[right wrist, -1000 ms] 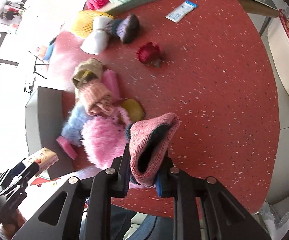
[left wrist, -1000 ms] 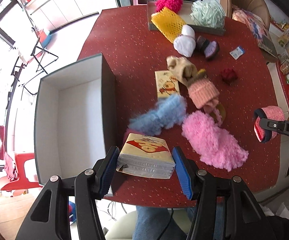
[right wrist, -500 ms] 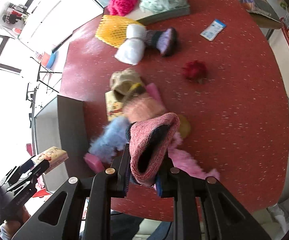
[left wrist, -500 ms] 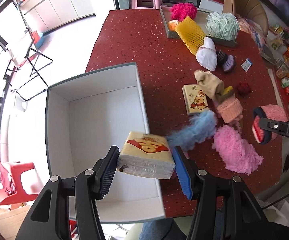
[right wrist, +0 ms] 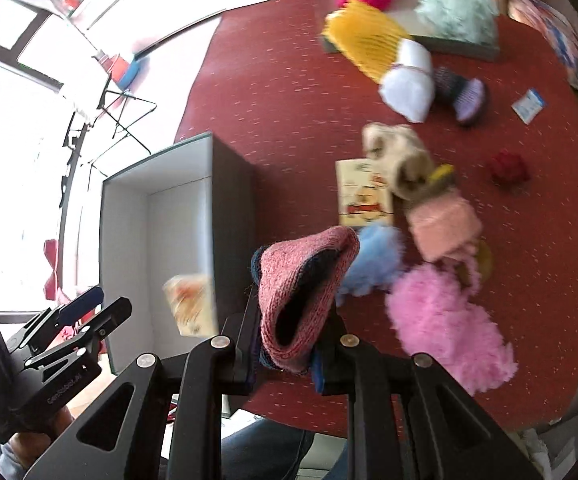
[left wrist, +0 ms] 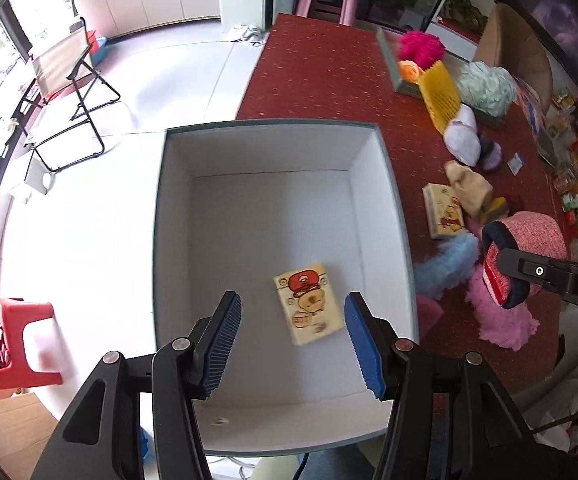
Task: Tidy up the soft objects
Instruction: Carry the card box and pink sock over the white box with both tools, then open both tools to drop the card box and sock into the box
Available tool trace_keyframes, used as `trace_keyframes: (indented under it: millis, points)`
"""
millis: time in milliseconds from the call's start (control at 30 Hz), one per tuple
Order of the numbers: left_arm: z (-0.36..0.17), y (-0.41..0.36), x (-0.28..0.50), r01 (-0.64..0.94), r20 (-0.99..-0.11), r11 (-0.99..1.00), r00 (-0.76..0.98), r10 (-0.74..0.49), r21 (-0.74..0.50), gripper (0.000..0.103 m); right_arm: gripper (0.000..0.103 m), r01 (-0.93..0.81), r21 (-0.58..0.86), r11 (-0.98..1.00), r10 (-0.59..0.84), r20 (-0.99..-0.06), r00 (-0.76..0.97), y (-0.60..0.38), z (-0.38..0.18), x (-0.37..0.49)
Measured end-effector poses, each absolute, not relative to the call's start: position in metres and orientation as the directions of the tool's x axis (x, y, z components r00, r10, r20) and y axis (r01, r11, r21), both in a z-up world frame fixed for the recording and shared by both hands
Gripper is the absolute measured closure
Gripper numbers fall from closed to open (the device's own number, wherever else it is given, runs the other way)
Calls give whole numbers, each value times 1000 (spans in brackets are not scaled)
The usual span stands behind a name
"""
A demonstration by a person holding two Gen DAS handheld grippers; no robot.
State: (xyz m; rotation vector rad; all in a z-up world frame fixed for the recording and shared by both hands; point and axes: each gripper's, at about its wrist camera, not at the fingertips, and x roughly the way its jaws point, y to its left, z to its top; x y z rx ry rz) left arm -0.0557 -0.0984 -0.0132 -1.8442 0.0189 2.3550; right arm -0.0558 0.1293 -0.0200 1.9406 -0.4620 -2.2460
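A white-lined grey box (left wrist: 273, 125) sits at the left edge of the red table (left wrist: 321, 72). A cartoon-printed tissue pack (left wrist: 309, 308) is down inside the box, clear of the pads. My left gripper (left wrist: 293, 340) hangs open above it with nothing between its blue pads. In the right wrist view the pack (right wrist: 187, 304) looks blurred, beside my left gripper (right wrist: 89, 308). My right gripper (right wrist: 289, 344) is shut on a pink knitted sock with a dark lining (right wrist: 301, 280), just right of the box wall (right wrist: 229, 208). The sock (left wrist: 525, 240) also shows in the left wrist view.
On the table right of the box lie a blue fluffy piece (right wrist: 373, 260), a pink fluffy piece (right wrist: 445, 320), a second tissue pack (right wrist: 363, 196), beige and pink socks (right wrist: 401, 156) and a red ball (right wrist: 507, 168). A yellow net (right wrist: 365, 36) and white pouch (right wrist: 409, 80) lie further back.
My left gripper moved left from over the table to over the box, and the tissue pack left its pads and dropped into the box. My right gripper carried the sock left toward the box.
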Motion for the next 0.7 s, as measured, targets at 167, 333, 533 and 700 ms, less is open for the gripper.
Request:
trace_keyframes:
  millis: [167, 333, 533, 700]
  points:
    - [-18, -124, -61, -84, -966, -993, -238, 101, -83, 46, 82, -34, 310, -950, -302, -941, -155, 94, -14, -65]
    - [-24, -135, -66, -66, -968, -995, -236, 84, -71, 46, 82, 20, 306, -952, -306, -942, -141, 64, -14, -81]
    - [-32, -141, -64, -28, -975, -997, -208, 81, -77, 1, 69, 95, 320, -943, -328, -939, -100, 17, -23, -101]
    - [-30, -143, -57, -35, -970, -993, -212, 118, -114, 1, 16, 89, 307, -948, -315, -944, -100, 12, -25, -107]
